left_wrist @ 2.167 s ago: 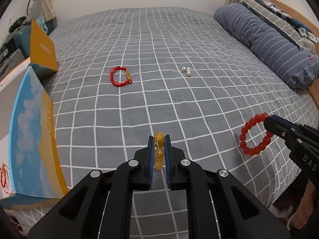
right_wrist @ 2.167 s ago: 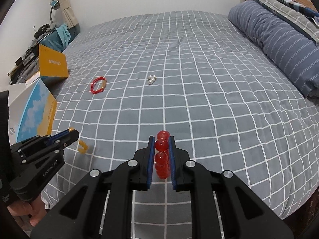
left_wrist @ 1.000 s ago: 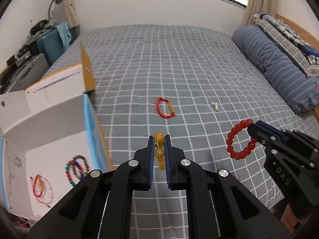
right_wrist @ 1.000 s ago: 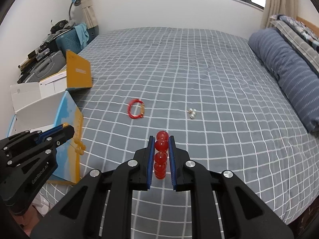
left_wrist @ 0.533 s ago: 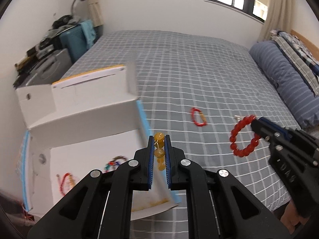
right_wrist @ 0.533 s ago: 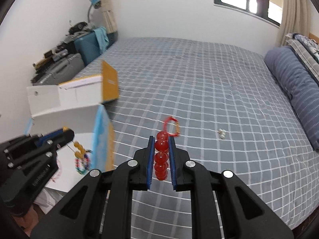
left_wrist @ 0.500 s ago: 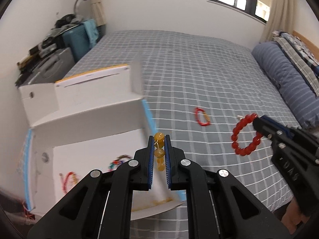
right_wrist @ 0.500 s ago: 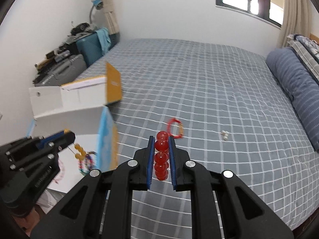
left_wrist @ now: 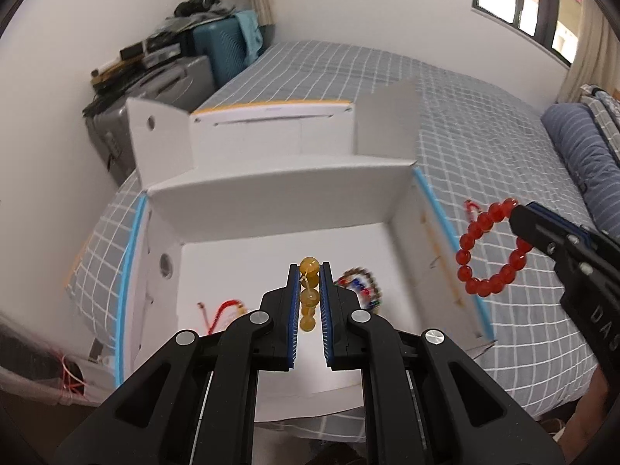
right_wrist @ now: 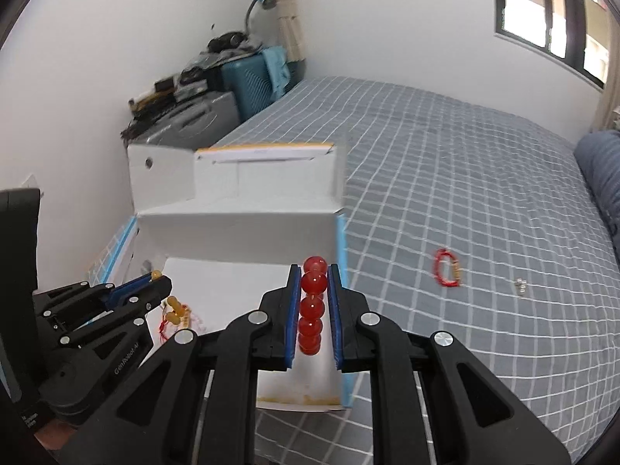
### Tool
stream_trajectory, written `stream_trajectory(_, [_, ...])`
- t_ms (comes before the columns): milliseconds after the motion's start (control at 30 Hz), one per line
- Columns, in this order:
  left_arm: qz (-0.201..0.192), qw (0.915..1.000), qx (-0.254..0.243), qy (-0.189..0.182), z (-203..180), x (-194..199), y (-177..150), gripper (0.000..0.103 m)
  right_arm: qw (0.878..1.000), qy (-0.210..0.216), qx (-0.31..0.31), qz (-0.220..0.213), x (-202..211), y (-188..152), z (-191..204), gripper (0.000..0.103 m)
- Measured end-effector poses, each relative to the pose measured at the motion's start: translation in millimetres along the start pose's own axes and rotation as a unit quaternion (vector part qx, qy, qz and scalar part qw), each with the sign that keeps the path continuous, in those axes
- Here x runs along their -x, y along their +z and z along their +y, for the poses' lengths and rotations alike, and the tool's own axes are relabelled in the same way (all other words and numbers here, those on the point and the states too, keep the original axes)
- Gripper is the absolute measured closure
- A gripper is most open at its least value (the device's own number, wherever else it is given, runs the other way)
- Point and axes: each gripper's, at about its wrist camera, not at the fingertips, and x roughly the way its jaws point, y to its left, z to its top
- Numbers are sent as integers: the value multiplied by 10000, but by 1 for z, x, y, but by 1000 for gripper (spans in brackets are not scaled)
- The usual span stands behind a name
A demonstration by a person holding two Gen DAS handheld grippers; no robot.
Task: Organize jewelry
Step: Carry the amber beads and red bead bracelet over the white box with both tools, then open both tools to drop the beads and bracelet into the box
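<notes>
My left gripper (left_wrist: 309,271) is shut on an amber bead bracelet (left_wrist: 309,295) and holds it above the inside of an open white box (left_wrist: 279,193) at the bed's corner. It also shows in the right wrist view (right_wrist: 155,283). My right gripper (right_wrist: 314,271) is shut on a red bead bracelet (right_wrist: 312,306), hanging over the box's right wall (right_wrist: 341,255); the left wrist view shows the red bracelet (left_wrist: 486,248) too. In the box lie a multicoloured bead bracelet (left_wrist: 360,283) and a red cord bracelet (left_wrist: 221,310).
On the grey checked bedspread (right_wrist: 484,201) lie a red cord bracelet with a gold piece (right_wrist: 447,267) and small silver earrings (right_wrist: 520,286). A striped pillow (left_wrist: 581,155) is at the right. Suitcases (right_wrist: 217,93) stand against the wall behind the box.
Both grippers have swung left with their bracelets. The left one has gone from the box's near wall to over its inside. The right one has come to the box's right wall.
</notes>
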Motion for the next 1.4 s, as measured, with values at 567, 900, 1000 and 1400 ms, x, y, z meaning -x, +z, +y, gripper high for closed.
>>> stream_trajectory(567, [485, 9984, 249, 167, 43, -65, -22, 94, 9965, 25, 248, 803, -98, -32, 41, 90])
stream_trajectory(900, [698, 9969, 295, 191, 50, -87, -22, 91, 9935, 18, 262, 1107, -121, -39, 44, 89])
stream_trajectory(1000, [666, 9970, 334, 188, 54, -84, -22, 80, 9950, -35, 284, 958, -113, -36, 46, 87])
stream_trajectory(1400, [13, 9981, 482, 376, 60, -40, -15, 10, 9992, -295, -160, 205, -62, -23, 9, 8])
